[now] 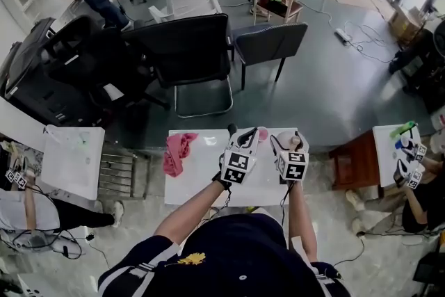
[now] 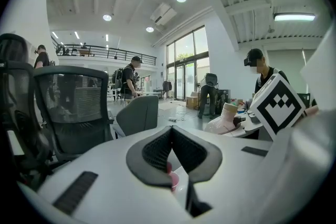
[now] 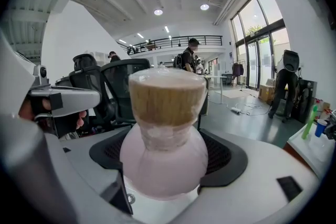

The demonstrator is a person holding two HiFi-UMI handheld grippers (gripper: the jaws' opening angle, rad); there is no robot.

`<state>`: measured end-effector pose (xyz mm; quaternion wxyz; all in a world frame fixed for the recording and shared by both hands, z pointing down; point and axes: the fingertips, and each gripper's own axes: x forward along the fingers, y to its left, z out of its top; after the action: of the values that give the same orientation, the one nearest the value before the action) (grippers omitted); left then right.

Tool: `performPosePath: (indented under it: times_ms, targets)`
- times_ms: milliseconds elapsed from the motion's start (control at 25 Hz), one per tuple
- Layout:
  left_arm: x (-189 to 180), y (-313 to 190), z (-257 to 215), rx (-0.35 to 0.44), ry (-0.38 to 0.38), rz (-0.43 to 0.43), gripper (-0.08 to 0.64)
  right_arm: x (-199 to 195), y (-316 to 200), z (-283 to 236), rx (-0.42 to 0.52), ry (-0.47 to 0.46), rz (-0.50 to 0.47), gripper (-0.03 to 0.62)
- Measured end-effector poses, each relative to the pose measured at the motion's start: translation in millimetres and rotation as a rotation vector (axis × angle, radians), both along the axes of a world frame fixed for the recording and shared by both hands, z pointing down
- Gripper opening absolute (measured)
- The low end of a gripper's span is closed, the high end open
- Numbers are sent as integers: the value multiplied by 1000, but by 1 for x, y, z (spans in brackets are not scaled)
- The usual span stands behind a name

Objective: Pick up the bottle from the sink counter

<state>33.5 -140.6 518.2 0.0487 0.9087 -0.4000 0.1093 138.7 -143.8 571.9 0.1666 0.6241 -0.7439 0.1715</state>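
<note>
Right hand-held gripper (image 3: 167, 157): clamped on the pink bottle (image 3: 164, 113), tan cap up, held over the white worktop (image 1: 198, 181). Left hand-held gripper (image 2: 171, 147): jaw tips pressed together, nothing gripped. Pink cloth (image 1: 179, 151) noted toward worktop's left.

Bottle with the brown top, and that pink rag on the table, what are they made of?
The bottle looks like smooth, milky pink plastic, since light glows softly through it, though frosted glass is possible. Its cap looks like wood or cork: tan, matt, with a streaky grain. The rag looks like soft fabric, because it lies crumpled in folds.
</note>
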Motion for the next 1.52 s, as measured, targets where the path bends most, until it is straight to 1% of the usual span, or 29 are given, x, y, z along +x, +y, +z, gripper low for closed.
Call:
performPosePath:
  times_ms: [200, 480, 680, 1080, 1200, 1320, 1520]
  targets:
    - [-10, -3, -14, 10, 32, -22, 18, -6, 1, -16, 13, 0, -12, 425]
    - [-27, -11, -22, 25, 28, -45, 18, -18, 1, -40, 45, 1, -28, 425]
    - [-43, -15, -32, 38, 53, -92, 18, -29, 1, -61, 75, 1, -50, 425]
    - [-66, -16, -57, 55, 84, -123, 18, -50, -3, -89, 116, -1, -94, 425]
    - [-74, -15, -63, 66, 81, -138, 18, -56, -2, -94, 123, -11, -111, 425]
    - [-84, -17, -67, 74, 62, -160, 18, -63, 0, -106, 139, -21, -129, 425]
    - [-97, -16, -78, 74, 70, -190, 18, -78, 4, -130, 173, -21, -173, 425]
